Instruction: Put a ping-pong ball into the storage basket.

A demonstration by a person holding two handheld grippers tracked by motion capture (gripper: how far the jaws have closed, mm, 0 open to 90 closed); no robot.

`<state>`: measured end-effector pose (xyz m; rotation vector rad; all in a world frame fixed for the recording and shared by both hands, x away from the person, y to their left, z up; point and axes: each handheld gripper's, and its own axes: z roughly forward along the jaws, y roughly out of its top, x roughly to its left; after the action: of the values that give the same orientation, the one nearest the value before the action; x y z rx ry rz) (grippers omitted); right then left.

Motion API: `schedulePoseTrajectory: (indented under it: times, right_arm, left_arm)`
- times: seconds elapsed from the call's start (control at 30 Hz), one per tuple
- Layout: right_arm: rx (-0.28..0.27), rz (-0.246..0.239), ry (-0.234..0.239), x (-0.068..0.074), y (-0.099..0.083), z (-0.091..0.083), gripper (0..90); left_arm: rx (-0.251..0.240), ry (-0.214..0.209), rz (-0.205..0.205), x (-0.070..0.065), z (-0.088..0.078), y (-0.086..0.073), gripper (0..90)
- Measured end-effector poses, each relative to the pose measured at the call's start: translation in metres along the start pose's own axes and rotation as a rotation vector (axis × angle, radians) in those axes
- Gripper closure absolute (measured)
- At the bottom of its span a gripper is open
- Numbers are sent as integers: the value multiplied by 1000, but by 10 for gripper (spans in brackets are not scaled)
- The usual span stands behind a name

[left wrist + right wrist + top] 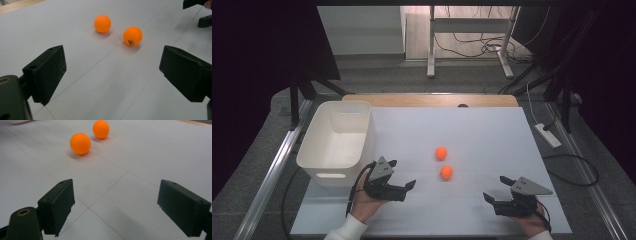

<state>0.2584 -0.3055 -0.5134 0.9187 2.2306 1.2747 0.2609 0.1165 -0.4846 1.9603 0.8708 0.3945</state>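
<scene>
Spreading wide apart with nothing between them, the black fingers (47, 72) of the left gripper (401, 174) frame a bare stretch of white counter (492, 135) in the left gripper view. Beyond them lie two orange balls: the nearer ball (132, 36), which carries a small dark printed mark, and the farther ball (102, 23), close together but not touching. At the top right corner of that view, part of the other gripper shows.

The right gripper (498, 188) likewise has its fingers (58, 205) held well apart and empty. In the right gripper view the same two balls sit ahead and to the left, one (80, 143) closer than the other (101, 129), with thin seam lines crossing the counter surface beneath.

From the high view, each gripper rests low over the near part of the counter, held by a hand in a white sleeve (343, 229). The left one sits just beside the near corner of a white bin (337, 142), which stands at the counter's left edge. The balls lie near the counter's middle, between the two grippers and a little farther away, apart from both. A strip of wooden surface (432, 100) shows behind the white counter, and cables (472, 45) trail on the floor beyond.
</scene>
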Motion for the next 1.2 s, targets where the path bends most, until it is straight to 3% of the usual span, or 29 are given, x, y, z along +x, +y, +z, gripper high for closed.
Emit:
schedulePoseTrajectory:
  times: [1.2]
  right_arm:
    - [8, 2, 36, -5, 1, 9, 143]
  left_arm:
    - [27, -17, 0, 5, 42, 31, 82]
